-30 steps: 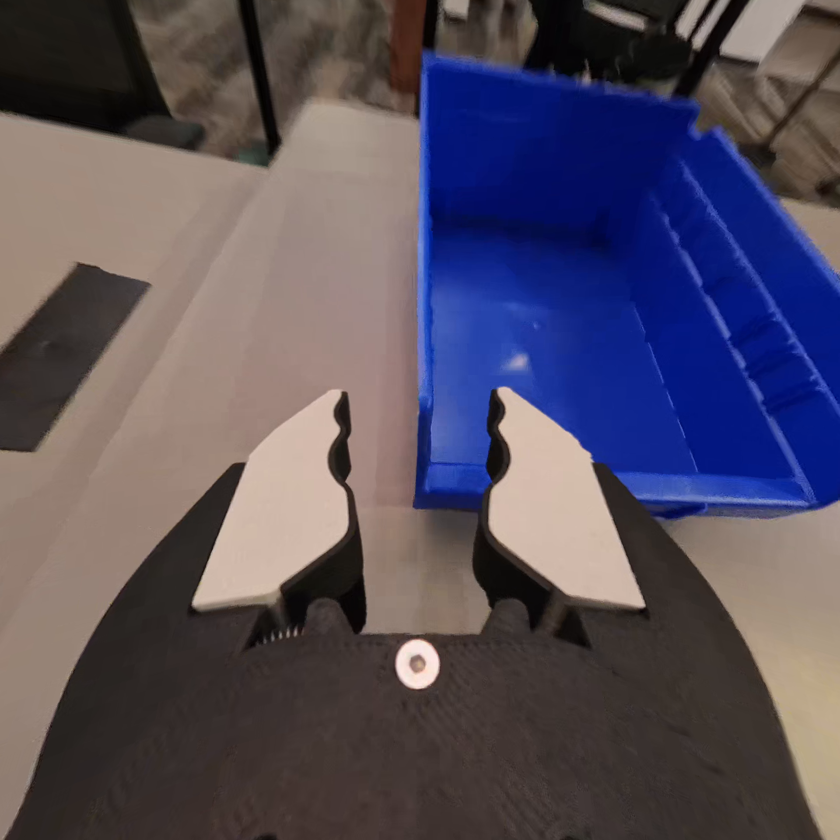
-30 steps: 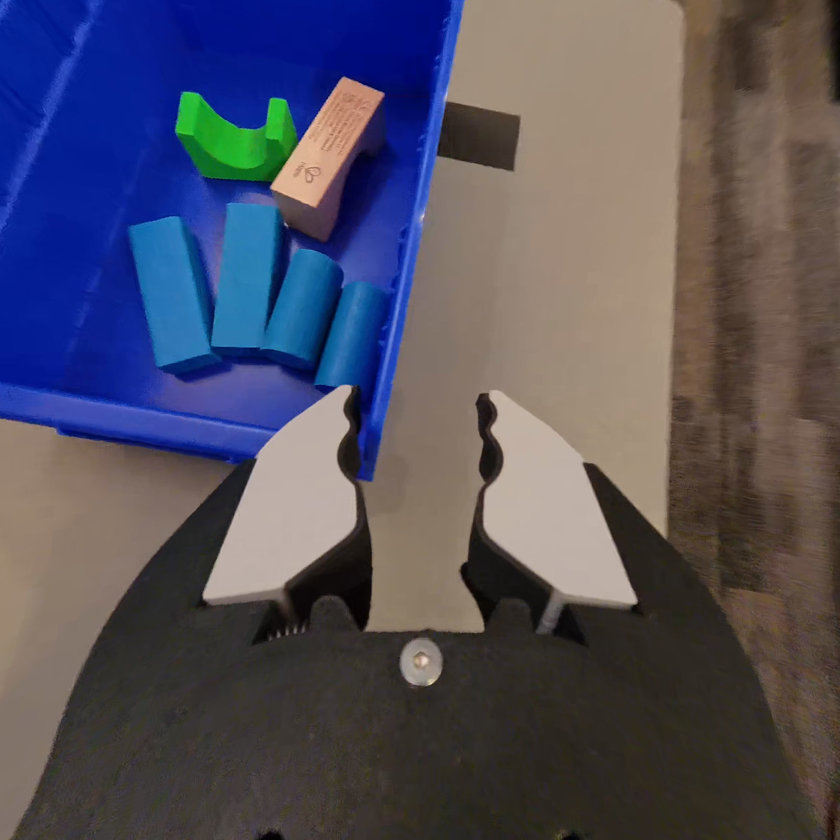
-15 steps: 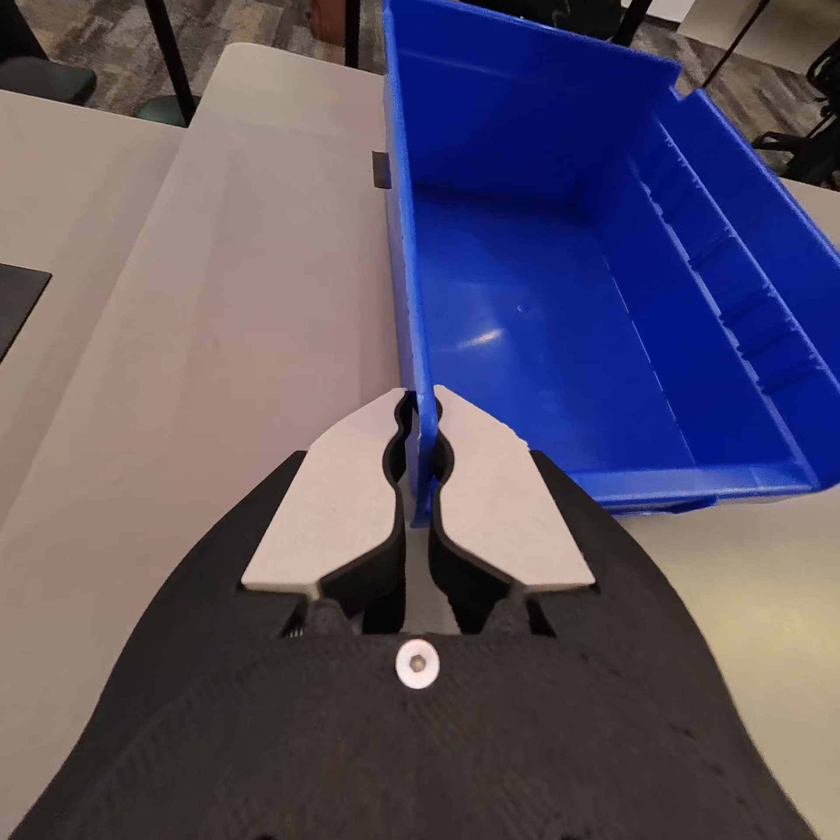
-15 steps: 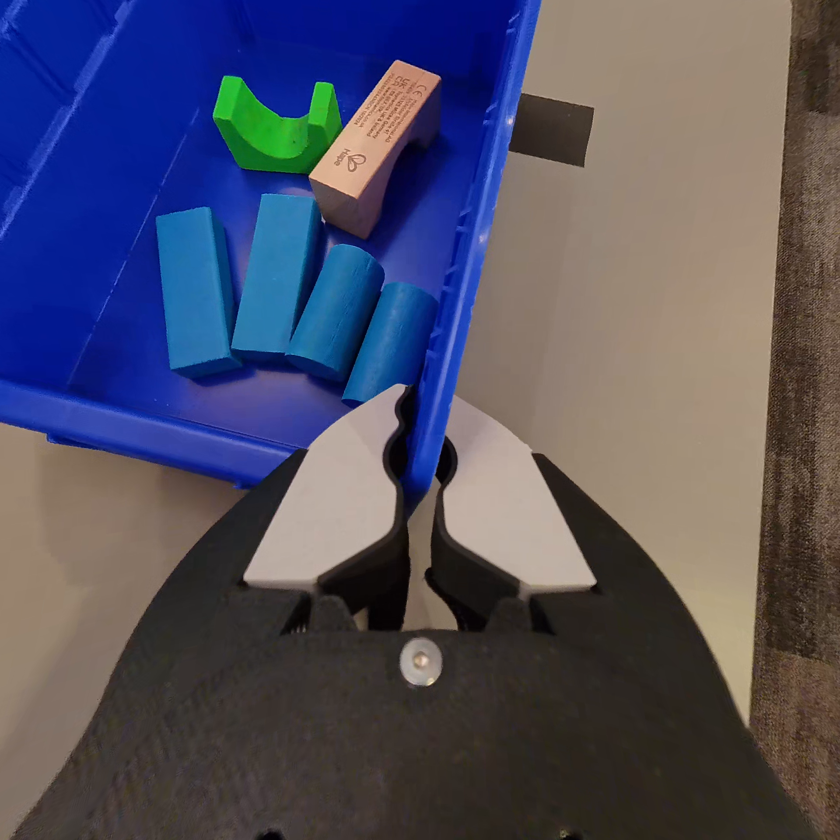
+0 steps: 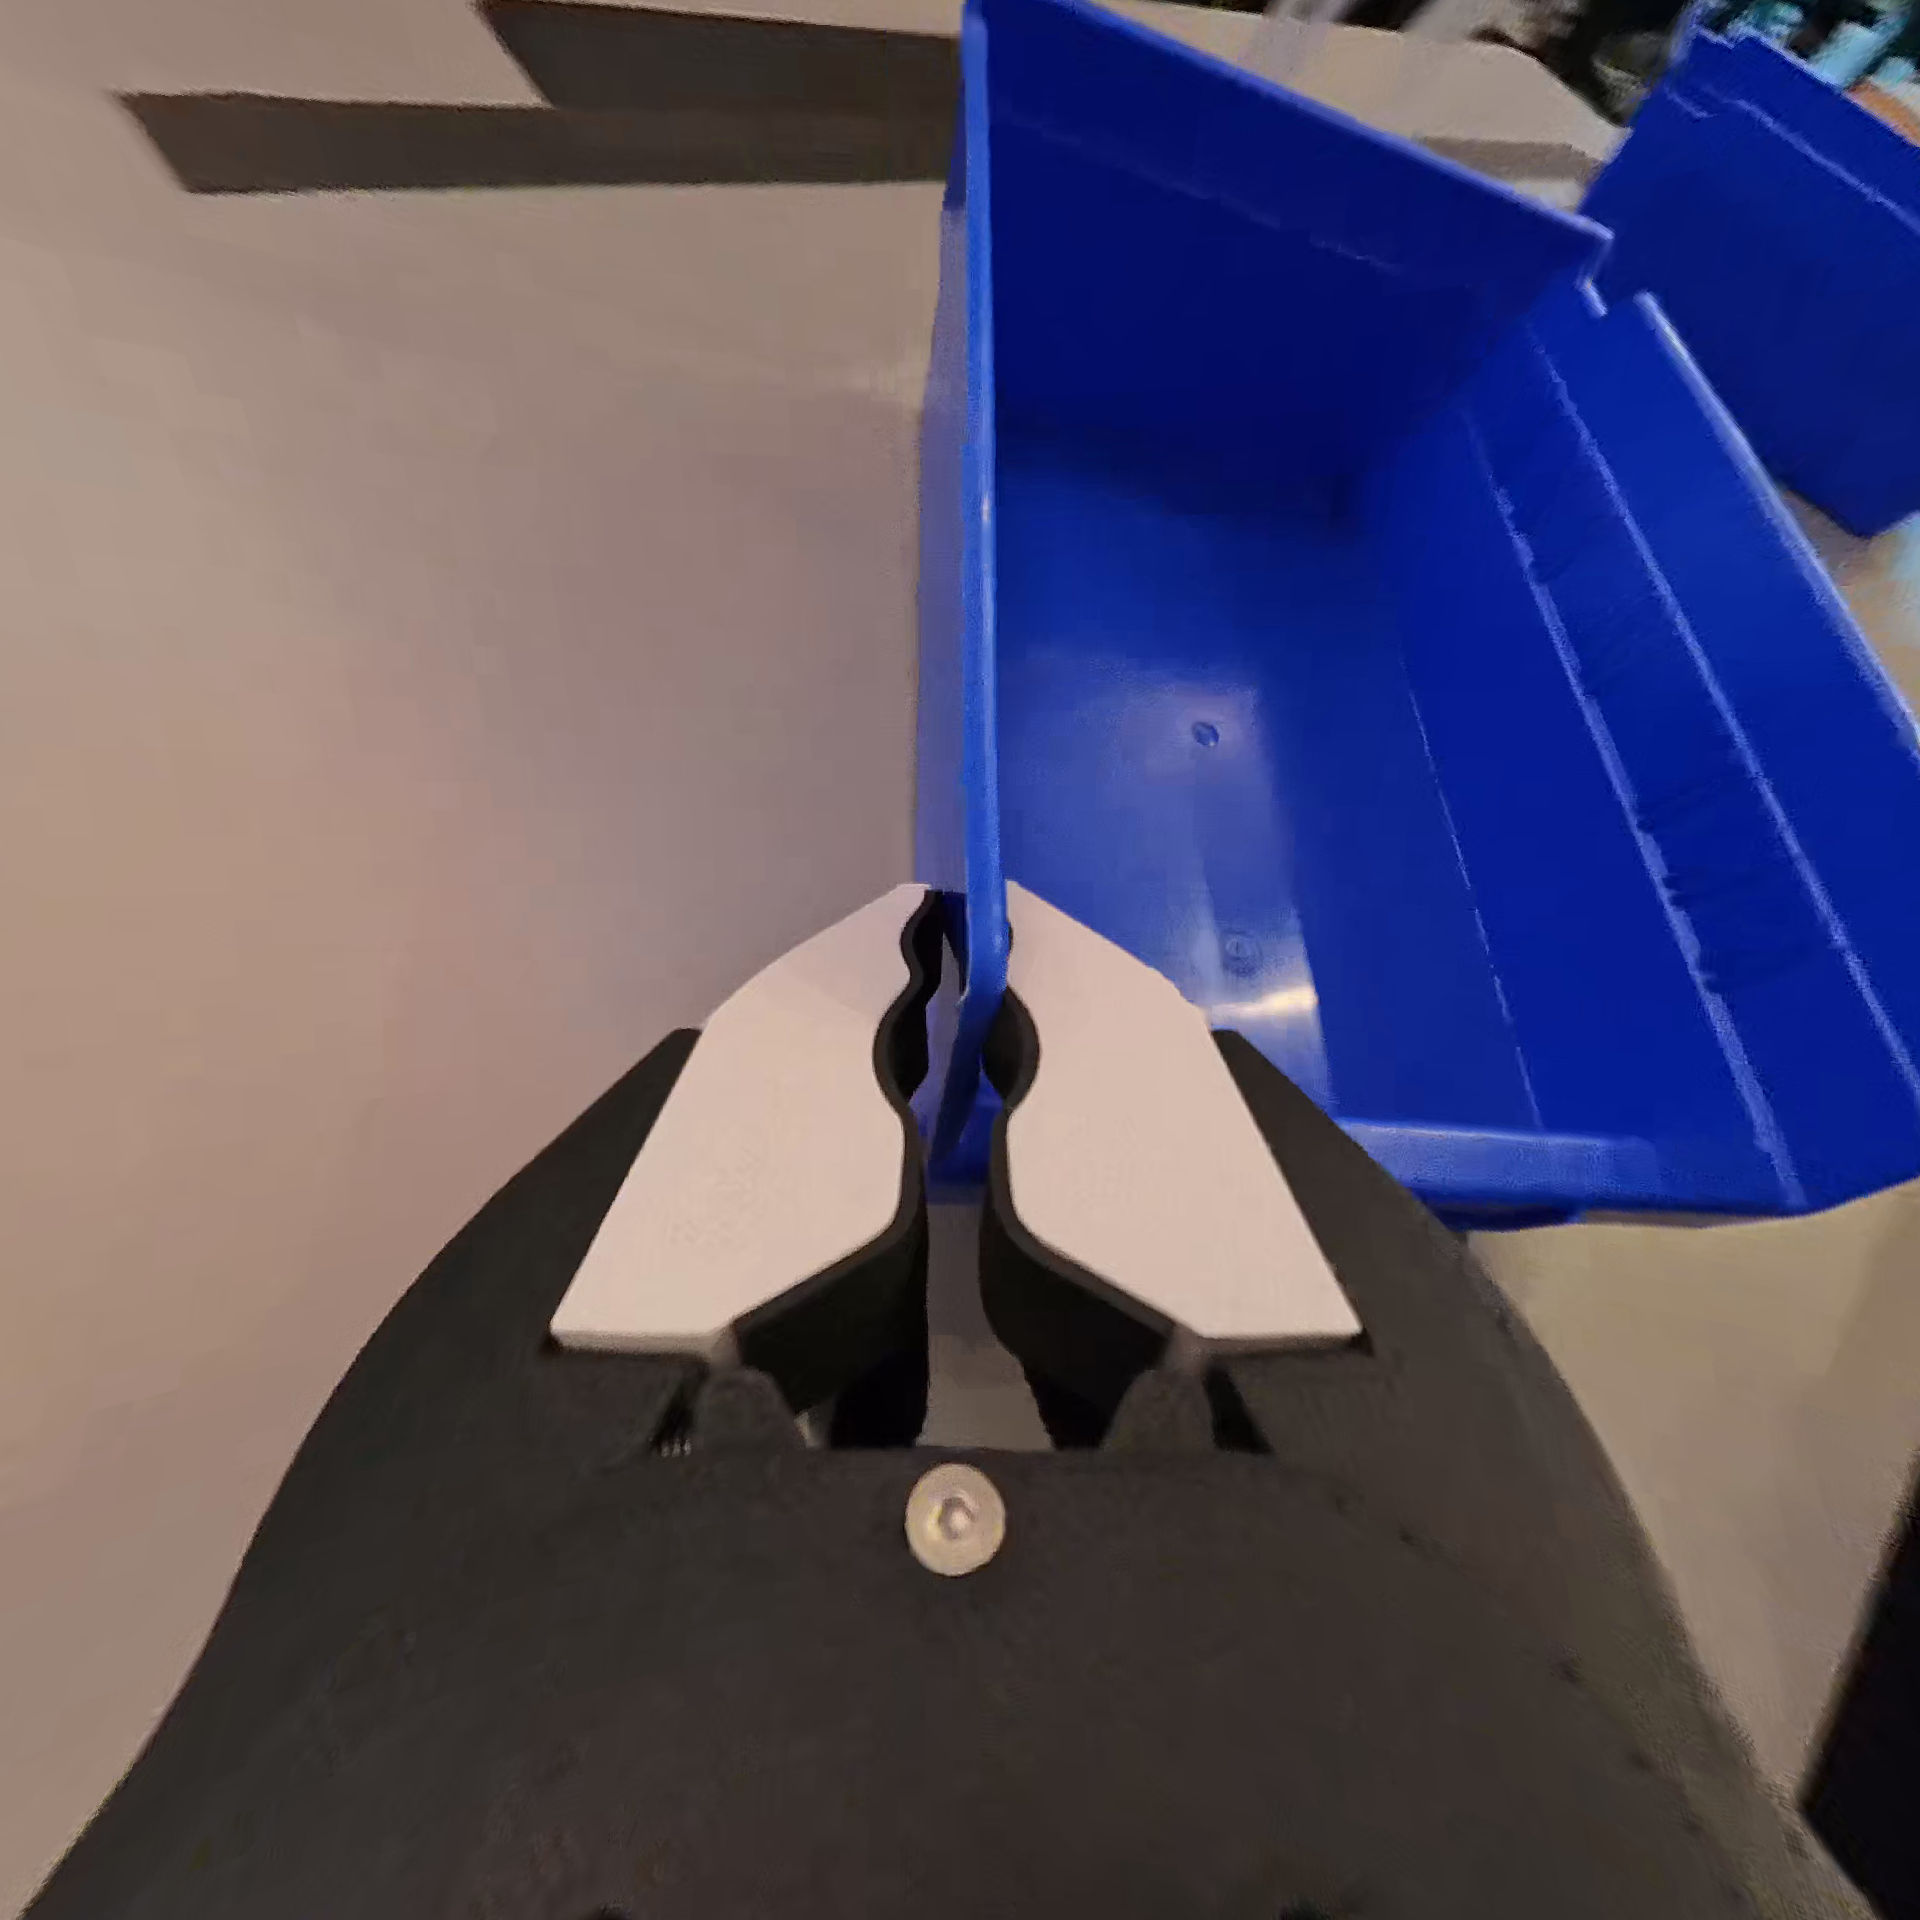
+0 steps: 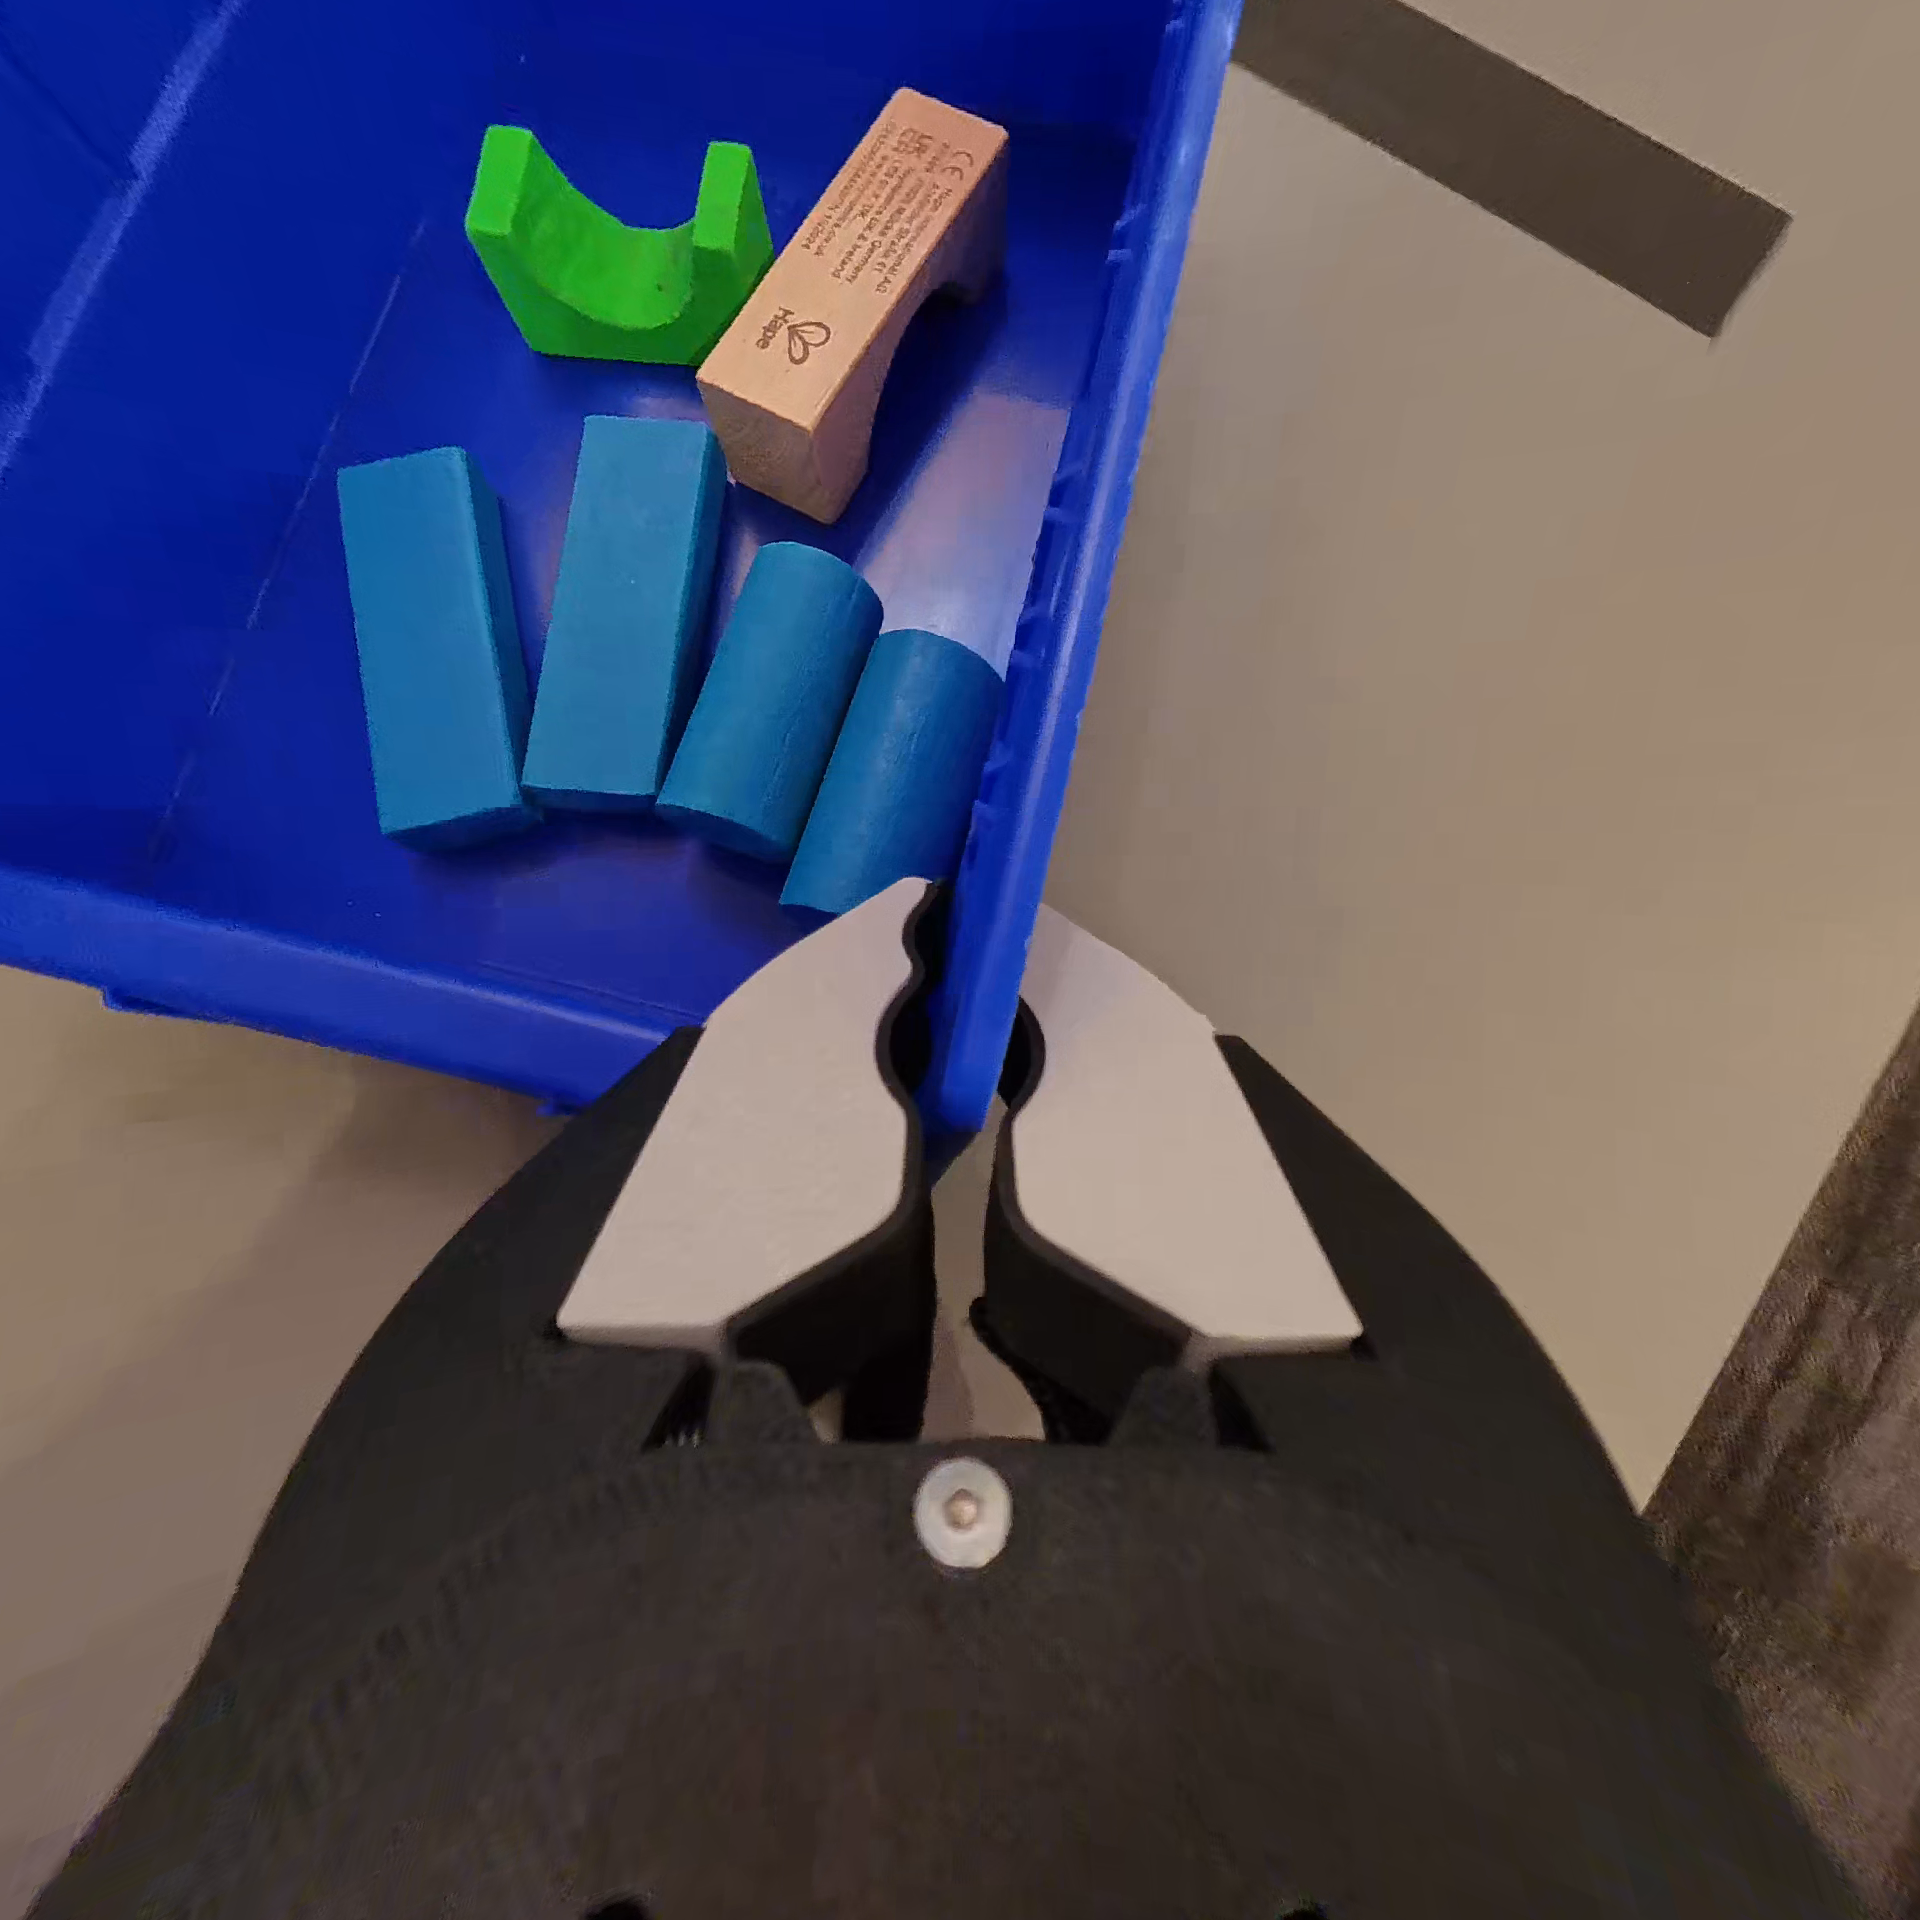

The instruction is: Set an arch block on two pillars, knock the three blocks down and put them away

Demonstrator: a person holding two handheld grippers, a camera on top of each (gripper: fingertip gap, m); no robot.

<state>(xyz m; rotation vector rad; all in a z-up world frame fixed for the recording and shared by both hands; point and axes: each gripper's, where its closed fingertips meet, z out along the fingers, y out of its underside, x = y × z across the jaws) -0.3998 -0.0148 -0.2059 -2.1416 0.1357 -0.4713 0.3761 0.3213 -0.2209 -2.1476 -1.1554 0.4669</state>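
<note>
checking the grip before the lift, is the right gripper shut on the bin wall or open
Shut on it: the right gripper has one finger inside and one outside the blue bin wall, pressed against it.

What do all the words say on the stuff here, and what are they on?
Wooden arch block in the blue bin: a logo and tiny print, which I won't read out.
Empty blue bin: a tiny moulded mark, too blurred to read.
Green arch block, blue blocks: no writing.
</note>
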